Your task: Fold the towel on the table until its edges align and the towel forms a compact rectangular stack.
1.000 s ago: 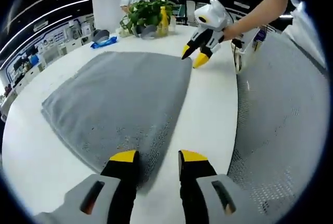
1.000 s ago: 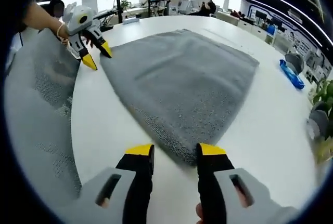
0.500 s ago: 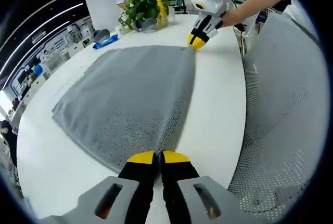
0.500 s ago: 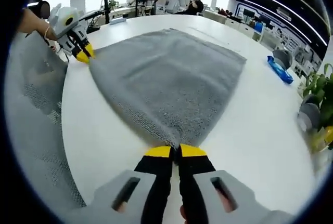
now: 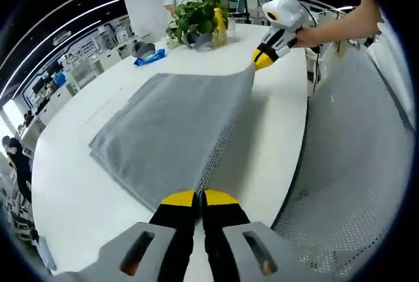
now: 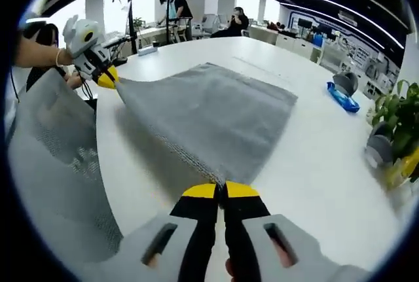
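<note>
Bench (image 5: pixel 78 197): white, round-edged, carried the grey towel (image 5: pixel 170 125), which lay spread across the middle with its far half flat on the top. Along the person's side of the bench the near edge was off the surface, stretched in a taut line between the two claws, shadow visible under it in the right gripper view.

Change: a second earlier both claws stood open over the near corners; half a second earlier they had clamped; now the pinched edge was raised. So grasp done, lift started, first fold not yet laid over.

Left claw (image 5: pixel 198 198): jaws pressed together on one near corner of the towel. Right claw (image 6: pixel 221 191): same, closed tight on the other near corner.

Judgement: next step probably carries this edge to the far edge; corners need to land square.
</note>
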